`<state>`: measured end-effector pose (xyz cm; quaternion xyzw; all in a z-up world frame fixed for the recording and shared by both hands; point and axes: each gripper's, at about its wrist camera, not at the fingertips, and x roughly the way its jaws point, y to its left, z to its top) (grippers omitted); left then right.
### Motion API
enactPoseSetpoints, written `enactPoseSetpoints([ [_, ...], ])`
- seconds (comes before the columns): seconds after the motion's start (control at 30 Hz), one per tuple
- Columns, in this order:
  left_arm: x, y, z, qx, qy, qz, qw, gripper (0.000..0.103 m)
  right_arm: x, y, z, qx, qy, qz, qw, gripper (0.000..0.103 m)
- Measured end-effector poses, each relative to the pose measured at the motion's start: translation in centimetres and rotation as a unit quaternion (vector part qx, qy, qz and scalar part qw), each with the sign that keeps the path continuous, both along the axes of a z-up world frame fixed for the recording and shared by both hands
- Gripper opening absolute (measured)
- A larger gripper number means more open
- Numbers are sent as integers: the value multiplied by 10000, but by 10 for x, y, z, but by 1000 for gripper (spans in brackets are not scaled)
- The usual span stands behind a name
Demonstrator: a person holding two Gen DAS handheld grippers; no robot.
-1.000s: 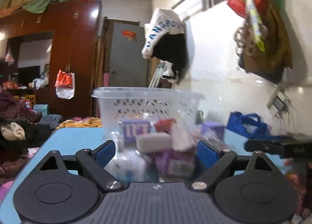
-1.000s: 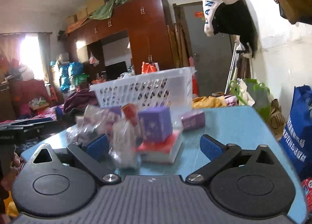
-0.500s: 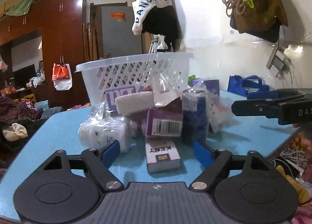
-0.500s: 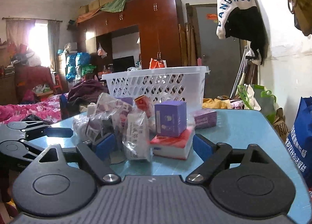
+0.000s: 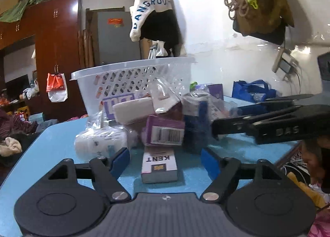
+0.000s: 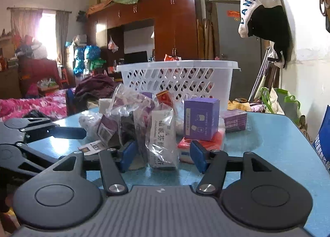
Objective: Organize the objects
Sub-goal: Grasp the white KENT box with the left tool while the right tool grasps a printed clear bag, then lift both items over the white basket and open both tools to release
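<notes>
Left gripper (image 5: 166,159) fingers stand open around the KENT pack (image 5: 159,166); right gripper (image 6: 162,154) fingers are closing around a clear packet (image 6: 162,138), at twelve o'clock.

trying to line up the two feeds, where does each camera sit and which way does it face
Left wrist: sits on the left gripper, low over the blue table, facing the white KENT carton and white perforated plastic basket; its open blue-padded fingers and the right gripper show.
Right wrist: sits on the right gripper, facing a clear plastic packet with printed text; jaws closing around it, left gripper visible.
Shared: basket, table, item pile.
</notes>
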<state>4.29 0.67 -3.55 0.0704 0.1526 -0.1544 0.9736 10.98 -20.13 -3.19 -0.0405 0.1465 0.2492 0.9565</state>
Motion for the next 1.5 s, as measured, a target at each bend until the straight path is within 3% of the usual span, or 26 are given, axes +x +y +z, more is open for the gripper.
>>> enactPoseSetpoints([
  [0.07, 3, -2, -1, 104, -16, 94, 9999, 79, 2, 4, -3, -173, 14, -59, 9998, 61],
  [0.13, 6, -2, -3, 106, 59, 127, 9998, 78, 4, 6, -6, -290, 74, -159, 9994, 52],
  [0.2, 7, 1, -4, 23, 140, 128, 9998, 62, 4, 6, -9, -305, 176, -99, 9993, 37],
  [0.3, 9, 5, -3, -112, 235, 59, 9996, 41, 1, 4, -9, -234, 165, -71, 9996, 37],
  [0.6, -3, 17, 2, -172, 133, 252, 9994, 41, -6, -3, -2, -115, 142, -88, 9998, 37],
  [0.93, 2, 46, -2, -147, 296, 652, 9973, 41, -2, -2, -6, -166, 246, -58, 9995, 37],
  [1.03, 1, 47, 0, -8, 283, 611, 9977, 45, -2, -3, -7, -153, 243, -69, 9996, 37],
  [1.1, -1, 45, 1, 169, 200, 711, 9971, 62, -2, -4, -8, -133, 267, -53, 9995, 37],
  [1.17, -1, 46, 0, 161, 180, 752, 9969, 64, -3, -4, -10, -126, 275, -40, 9995, 37],
  [1.23, 0, 50, 1, 35, 264, 717, 9971, 62, -4, -4, -10, -130, 282, -27, 9995, 37],
  [1.3, 1, 51, 3, -43, 328, 594, 9977, 42, -4, -5, -8, -116, 292, -17, 9995, 37],
  [1.5, -10, 57, 10, -178, 69, 569, 9982, 42, -4, -12, -5, -36, 332, -12, 9994, 37],
])
